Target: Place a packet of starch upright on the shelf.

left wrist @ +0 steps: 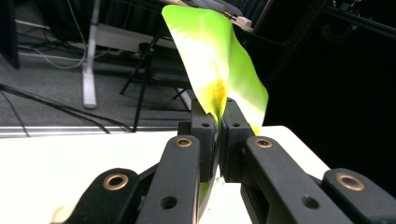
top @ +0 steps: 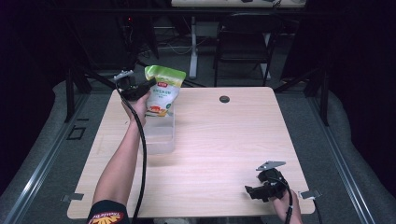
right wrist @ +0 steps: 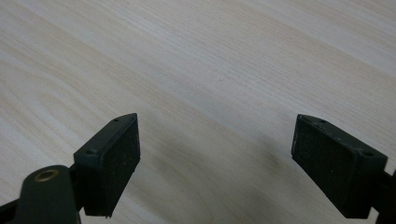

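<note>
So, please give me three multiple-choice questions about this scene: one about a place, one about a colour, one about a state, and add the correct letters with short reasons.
1. Where is the right gripper?
A. Near the table's front right corner
B. Over the clear container
C. By the round hole

2. What is the main colour at the top of the pouch?
A. Red
B. Green
C. Blue

3. What state is the left gripper in?
A. Wide open
B. Shut on nothing
C. Shut on the pouch

Answers:
1 A, the high view shows it low at the right.
2 B, its top is bright green in the left gripper view.
3 C, the jaws pinch the pouch above the clear container.
</note>
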Tool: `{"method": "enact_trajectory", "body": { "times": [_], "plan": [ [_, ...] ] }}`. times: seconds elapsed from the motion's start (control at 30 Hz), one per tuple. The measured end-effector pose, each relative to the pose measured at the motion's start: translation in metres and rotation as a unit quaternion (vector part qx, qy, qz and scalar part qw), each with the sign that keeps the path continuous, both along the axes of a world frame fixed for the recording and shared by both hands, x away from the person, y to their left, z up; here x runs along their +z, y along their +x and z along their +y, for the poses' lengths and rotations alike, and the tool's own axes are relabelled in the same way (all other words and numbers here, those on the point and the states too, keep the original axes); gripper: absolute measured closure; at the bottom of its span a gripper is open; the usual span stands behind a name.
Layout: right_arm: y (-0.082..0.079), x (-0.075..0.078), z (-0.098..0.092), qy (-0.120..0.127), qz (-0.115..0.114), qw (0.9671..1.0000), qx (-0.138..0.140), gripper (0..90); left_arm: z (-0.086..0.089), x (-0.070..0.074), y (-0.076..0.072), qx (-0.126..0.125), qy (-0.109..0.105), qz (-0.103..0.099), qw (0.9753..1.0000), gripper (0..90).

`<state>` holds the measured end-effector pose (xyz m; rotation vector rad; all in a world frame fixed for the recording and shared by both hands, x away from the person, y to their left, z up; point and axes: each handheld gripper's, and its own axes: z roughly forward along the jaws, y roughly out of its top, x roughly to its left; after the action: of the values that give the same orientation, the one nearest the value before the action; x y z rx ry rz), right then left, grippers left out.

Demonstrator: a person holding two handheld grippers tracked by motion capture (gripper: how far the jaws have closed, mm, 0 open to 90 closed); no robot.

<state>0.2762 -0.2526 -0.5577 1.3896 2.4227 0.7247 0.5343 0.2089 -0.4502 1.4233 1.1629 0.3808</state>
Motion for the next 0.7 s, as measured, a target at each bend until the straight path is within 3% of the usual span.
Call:
{"method": "enact_trajectory", "body": {
  "times": [0.17,0.27,0.33,0.43,0.57,0.7],
  "plan": [
    [0.0,0.0,0.0,-0.001,0.002,1.0,0.0,15.0,0.005,-0.009,0.002,0.005,-0.03,0.004,0.9995,86.7],
    [0.0,0.001,-0.001,0.0,0.0,1.0,-0.002,15.0,0.01,-0.017,0.003,0.012,-0.05,0.019,0.9985,86.5],
    [0.0,0.001,-0.001,0.0,0.001,1.0,0.0,15.0,0.014,-0.024,0.004,0.016,-0.051,0.033,0.998,86.2],
    [0.0,0.0,0.0,0.0,0.0,1.0,-0.001,15.0,0.019,-0.029,0.002,0.016,-0.057,0.032,0.9978,85.9],
    [0.0,0.0,0.0,-0.001,-0.001,1.0,-0.002,15.0,0.02,-0.026,0.002,0.011,-0.031,0.04,0.9987,85.2],
    [0.0,0.0,0.0,-0.001,-0.002,1.0,-0.002,15.0,0.018,-0.021,0.002,0.008,0.026,0.046,0.9985,82.9]
  ]
}}
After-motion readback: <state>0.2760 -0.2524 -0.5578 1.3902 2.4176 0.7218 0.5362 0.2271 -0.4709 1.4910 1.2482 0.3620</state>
